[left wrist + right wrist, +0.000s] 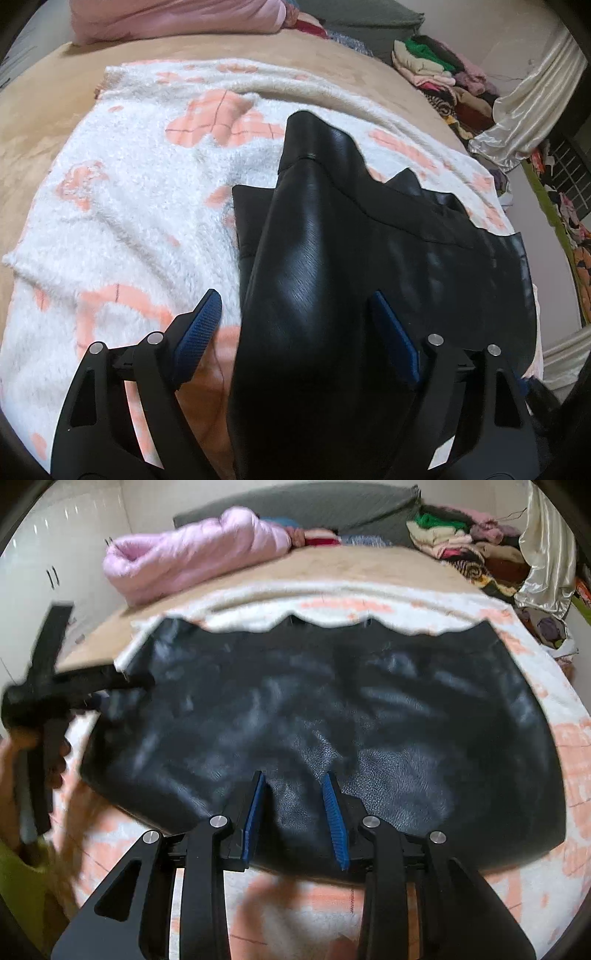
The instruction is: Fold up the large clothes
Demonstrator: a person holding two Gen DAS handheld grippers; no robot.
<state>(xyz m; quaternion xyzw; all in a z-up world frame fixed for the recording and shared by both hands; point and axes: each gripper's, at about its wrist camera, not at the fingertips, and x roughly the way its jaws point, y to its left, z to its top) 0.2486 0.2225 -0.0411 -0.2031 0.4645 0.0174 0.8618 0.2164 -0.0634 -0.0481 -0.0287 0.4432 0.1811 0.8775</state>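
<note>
A large black leather garment (314, 716) lies spread on a white and pink fluffy blanket (576, 760) on the bed. In the left wrist view a folded ridge of it (310, 280) rises between the fingers of my left gripper (295, 317), whose jaws stand wide apart, not pinching it. My left gripper also shows in the right wrist view (44, 701), blurred, at the garment's left edge. My right gripper (295, 805) is open over the garment's near edge, with leather between its blue pads (334, 816).
A pink padded quilt (192, 561) lies at the far side of the tan bed cover (37, 122). A pile of mixed clothes (439, 70) and a cream satin curtain (524, 103) stand at the far right. A grey headboard cushion (314, 509) is behind.
</note>
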